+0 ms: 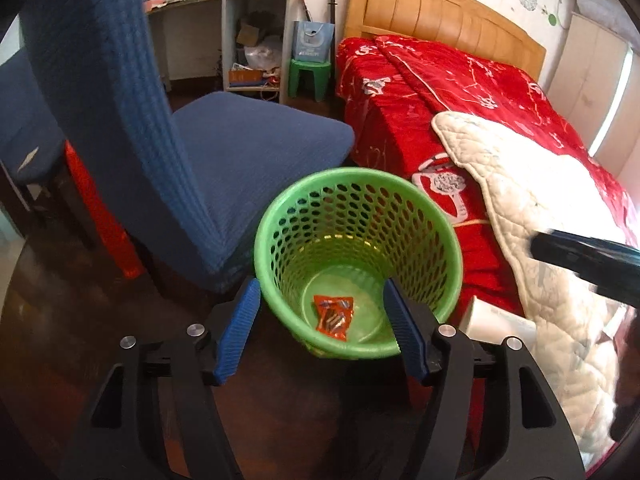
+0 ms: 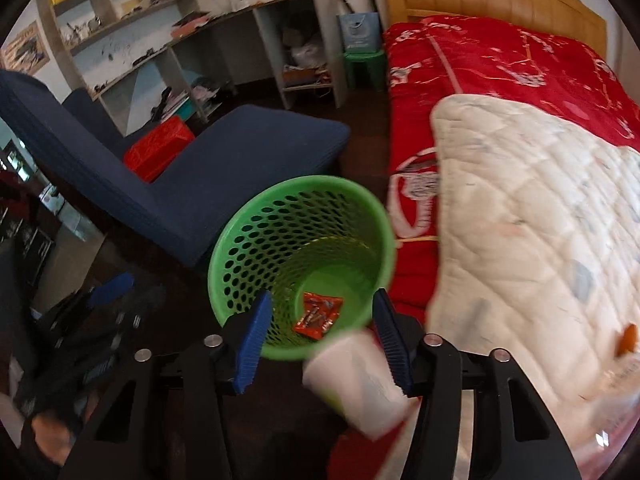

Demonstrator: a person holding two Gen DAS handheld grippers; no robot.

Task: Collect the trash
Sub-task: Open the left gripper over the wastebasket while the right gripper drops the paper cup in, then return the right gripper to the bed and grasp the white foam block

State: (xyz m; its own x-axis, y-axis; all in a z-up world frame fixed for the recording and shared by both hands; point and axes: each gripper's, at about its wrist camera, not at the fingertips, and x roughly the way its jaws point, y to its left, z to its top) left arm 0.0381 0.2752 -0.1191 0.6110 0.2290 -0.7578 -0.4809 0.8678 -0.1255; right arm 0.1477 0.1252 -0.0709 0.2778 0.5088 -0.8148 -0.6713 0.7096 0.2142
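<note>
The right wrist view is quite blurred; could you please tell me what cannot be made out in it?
All in the right wrist view.
White cup: motion-blurred; whether the right tongs grip it is unclear.
Wrapper in the green basket: print too small and blurred to read.
Orange item on the quilt: smeared near the frame's right edge; unidentifiable.

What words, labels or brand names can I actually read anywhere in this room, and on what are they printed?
None reads clearly.
Orange wrapper in the green basket: print, too blurred to read.
Blue gift bag on the green stool: a line of letters under a round logo, too small to read.
Red bedspread: white patterns, no legible words.
Books on the wall shelves: spines too small.
</note>
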